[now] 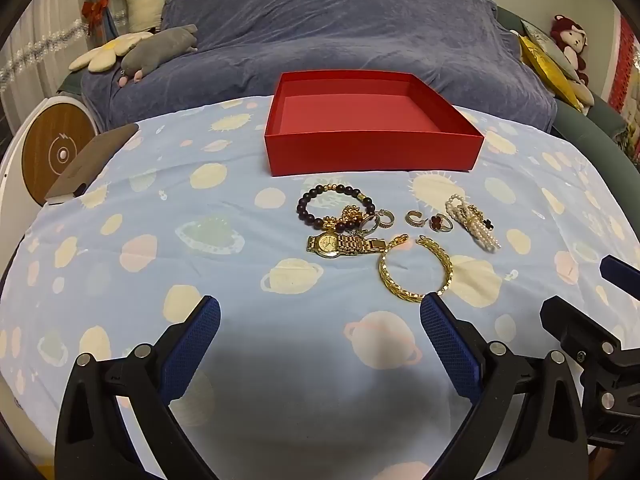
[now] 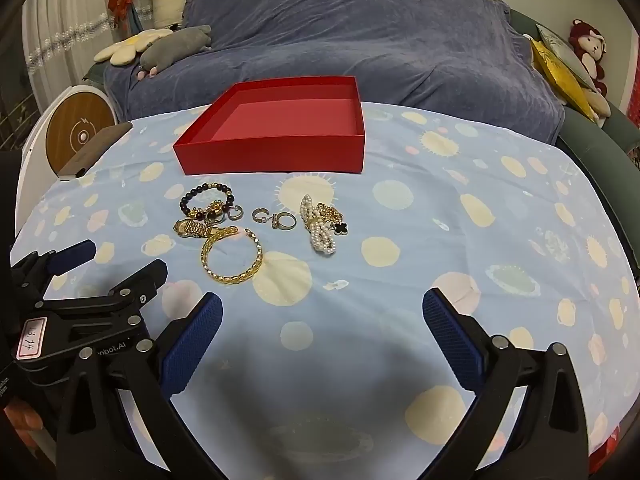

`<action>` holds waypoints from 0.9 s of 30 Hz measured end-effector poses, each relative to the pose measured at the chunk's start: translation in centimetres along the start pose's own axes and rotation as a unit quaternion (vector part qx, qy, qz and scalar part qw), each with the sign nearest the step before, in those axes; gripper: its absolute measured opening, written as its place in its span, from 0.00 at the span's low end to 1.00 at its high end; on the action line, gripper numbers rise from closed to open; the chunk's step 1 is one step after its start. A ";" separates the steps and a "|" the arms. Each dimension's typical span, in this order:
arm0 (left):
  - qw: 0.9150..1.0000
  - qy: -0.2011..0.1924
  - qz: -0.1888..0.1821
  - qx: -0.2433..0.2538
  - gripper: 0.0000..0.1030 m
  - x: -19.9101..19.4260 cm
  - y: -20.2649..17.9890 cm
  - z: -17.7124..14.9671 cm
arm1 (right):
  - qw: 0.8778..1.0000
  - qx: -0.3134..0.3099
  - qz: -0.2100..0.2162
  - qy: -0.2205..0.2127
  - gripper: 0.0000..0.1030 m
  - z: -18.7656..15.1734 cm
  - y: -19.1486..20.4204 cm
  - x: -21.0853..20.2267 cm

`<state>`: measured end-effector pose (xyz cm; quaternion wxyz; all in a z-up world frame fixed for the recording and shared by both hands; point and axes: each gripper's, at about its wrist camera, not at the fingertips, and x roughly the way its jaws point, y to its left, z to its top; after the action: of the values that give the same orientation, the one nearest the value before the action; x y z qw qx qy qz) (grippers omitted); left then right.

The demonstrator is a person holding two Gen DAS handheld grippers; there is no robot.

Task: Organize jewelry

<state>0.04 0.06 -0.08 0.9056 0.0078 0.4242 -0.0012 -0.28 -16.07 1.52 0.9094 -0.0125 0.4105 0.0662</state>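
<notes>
Gold bangle (image 1: 416, 270) lies just beyond the left gripper's (image 1: 320, 312) spread jaws.

Both wrist views look forward, low over the counter (image 1: 120, 216), toward the sofa. The left sits left of the right; both share the red box (image 1: 374, 152) and jewelry.

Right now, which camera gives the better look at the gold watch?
The left wrist view: the gold watch lies nearer centre, its dial facing up and its band clear. In the right wrist view the watch is smaller and off to the left, its dial foreshortened, partly crowded by the dark bead bracelet.
</notes>
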 end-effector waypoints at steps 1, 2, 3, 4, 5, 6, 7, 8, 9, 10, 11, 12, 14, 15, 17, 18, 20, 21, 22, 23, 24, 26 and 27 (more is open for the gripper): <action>1.000 0.001 -0.001 -0.001 0.95 0.0 0.0 0.0 | 1.000 0.000 0.002 -0.001 0.95 0.0 0.0 0.0; 1.000 -0.003 -0.006 -0.004 0.95 0.0 0.3 -0.1 | 1.000 0.000 0.003 -0.002 0.95 0.0 0.0 0.0; 1.000 -0.003 -0.004 -0.003 0.95 -0.1 0.1 0.1 | 1.000 -0.001 0.003 -0.004 0.95 0.0 0.1 -0.1; 1.000 -0.002 -0.005 -0.003 0.95 -0.1 0.2 0.1 | 1.000 -0.002 0.002 -0.005 0.95 0.0 0.1 -0.1; 1.000 -0.002 -0.005 -0.003 0.95 -0.2 0.2 0.1 | 1.000 -0.003 0.002 -0.007 0.95 0.0 0.1 -0.2; 1.000 -0.003 -0.005 -0.002 0.95 -0.2 0.3 0.1 | 1.000 -0.004 0.000 -0.008 0.95 -0.7 -0.1 -0.3; 1.000 -0.004 -0.006 -0.001 0.95 -0.3 0.3 0.1 | 1.000 -0.002 0.001 -0.001 0.95 -0.3 0.1 0.0; 1.000 -0.005 -0.003 0.000 0.95 -0.4 0.4 0.0 | 1.000 -0.003 0.000 0.003 0.95 -0.2 0.3 0.1; 1.000 0.002 0.000 0.001 0.95 0.2 -0.1 0.3 | 1.000 -0.003 -0.002 0.005 0.95 -0.1 0.4 0.2; 1.000 0.000 0.001 0.002 0.95 0.3 -0.1 0.3 | 1.000 -0.003 -0.002 0.005 0.95 -0.1 0.3 0.2; 1.000 0.001 0.002 0.002 0.95 0.4 0.0 0.4 | 1.000 -0.003 -0.001 0.005 0.95 -0.1 0.3 0.2; 1.000 0.001 0.001 0.001 0.95 0.5 0.0 0.5 | 1.000 -0.003 -0.002 0.005 0.95 -0.1 0.3 0.1; 1.000 0.001 0.001 0.000 0.95 0.7 0.1 0.6 | 1.000 -0.003 -0.001 0.005 0.95 -0.2 0.3 0.1; 1.000 0.001 0.001 0.000 0.95 0.8 0.2 0.7 | 1.000 -0.003 -0.001 0.005 0.95 -0.2 0.3 0.1; 1.000 0.000 0.003 0.001 0.95 0.9 0.3 0.9 | 1.000 -0.003 0.000 0.004 0.95 -0.2 0.3 0.0; 1.000 -0.001 0.002 0.000 0.95 0.6 0.2 0.7 | 1.000 -0.003 0.000 0.004 0.95 -0.2 0.3 0.1; 1.000 -0.006 0.003 0.003 0.95 0.1 -0.2 0.1 | 1.000 -0.003 0.000 0.004 0.95 -0.2 0.3 0.1; 1.000 -0.006 0.003 0.003 0.95 0.1 -0.1 0.1 | 1.000 -0.003 0.000 0.004 0.95 -0.2 0.3 0.1; 1.000 -0.005 0.003 0.003 0.95 0.1 -0.1 0.1 | 1.000 -0.003 0.000 0.004 0.95 -0.2 0.3 0.1; 1.000 -0.005 0.002 0.002 0.95 0.0 -0.1 0.1 | 1.000 -0.003 0.000 0.004 0.95 -0.3 0.3 0.1; 1.000 -0.005 0.002 0.001 0.95 0.0 0.0 0.1 | 1.000 -0.002 0.000 0.004 0.95 -0.2 0.4 0.1; 1.000 -0.005 0.002 -0.001 0.95 -0.1 0.1 0.1 | 1.000 -0.003 0.000 0.004 0.95 -0.3 0.4 0.1; 1.000 -0.005 0.002 -0.001 0.95 -0.1 0.1 0.1 | 1.000 -0.003 0.000 0.004 0.95 -0.3 0.4 0.1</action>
<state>0.05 0.18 0.07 0.9077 0.0076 0.4195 0.0011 -0.48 -15.65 1.26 0.9076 -0.0151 0.4142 0.0671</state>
